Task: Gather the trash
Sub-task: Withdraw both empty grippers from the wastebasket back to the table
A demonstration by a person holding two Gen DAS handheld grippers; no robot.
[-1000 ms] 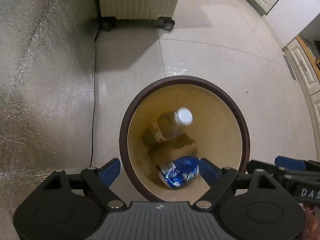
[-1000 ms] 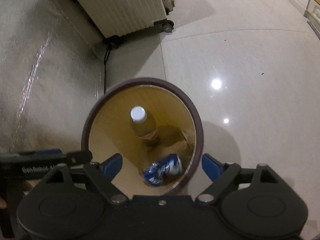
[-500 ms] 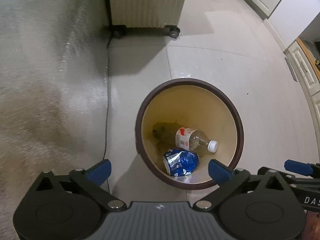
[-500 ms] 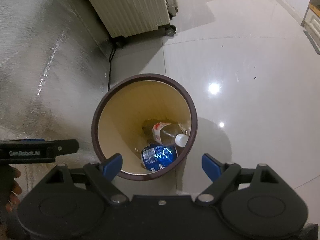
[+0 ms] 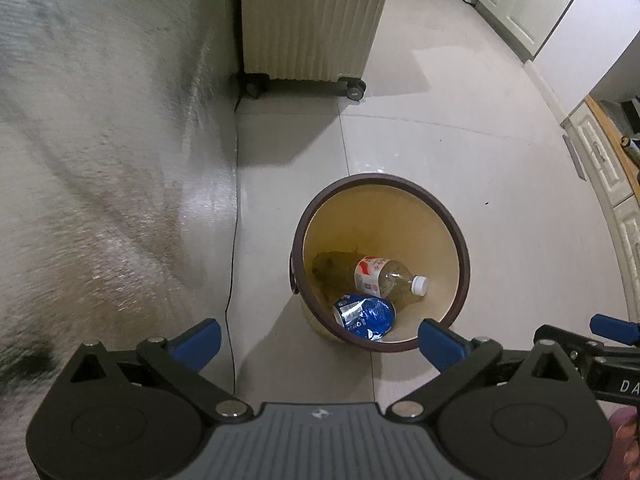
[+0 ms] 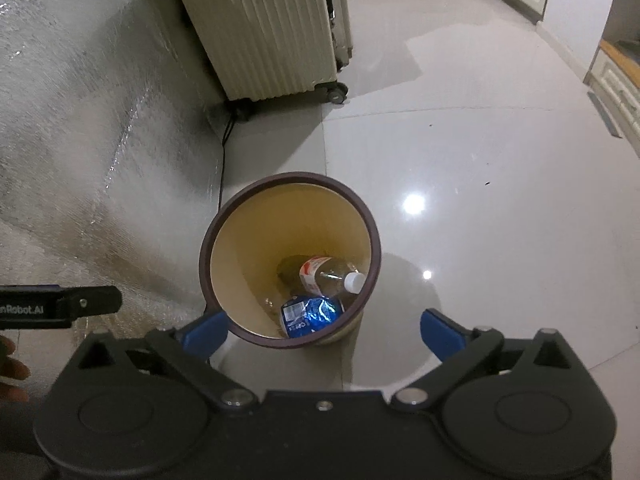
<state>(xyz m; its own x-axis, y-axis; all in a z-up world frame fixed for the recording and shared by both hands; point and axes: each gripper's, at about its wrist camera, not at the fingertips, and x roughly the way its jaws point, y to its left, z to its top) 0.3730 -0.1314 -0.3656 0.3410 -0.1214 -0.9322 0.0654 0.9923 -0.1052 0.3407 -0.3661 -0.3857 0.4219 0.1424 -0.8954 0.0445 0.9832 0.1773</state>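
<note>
A round bin (image 5: 460, 240) with a brown rim and tan inside stands on the floor; it also shows in the right wrist view (image 6: 244, 240). Inside lie a clear plastic bottle (image 5: 384, 276) (image 6: 328, 274) with a red-and-white label and white cap, and a crushed blue can (image 5: 366, 314) (image 6: 310, 314). My left gripper (image 5: 318, 338) is open and empty, above and left of the bin. My right gripper (image 6: 320, 330) is open and empty, above the bin's near edge.
A cream ribbed suitcase on wheels (image 5: 308, 20) (image 6: 268, 36) stands behind the bin. A silvery textured sheet (image 5: 100, 160) covers the left side. A thin black cord (image 5: 234, 240) runs along its edge. White cabinets (image 5: 520, 4) stand at the far right.
Both grippers have risen and pulled back from the bin, which looks smaller. The bottle fell from upright to lying on its side inside the bin.
</note>
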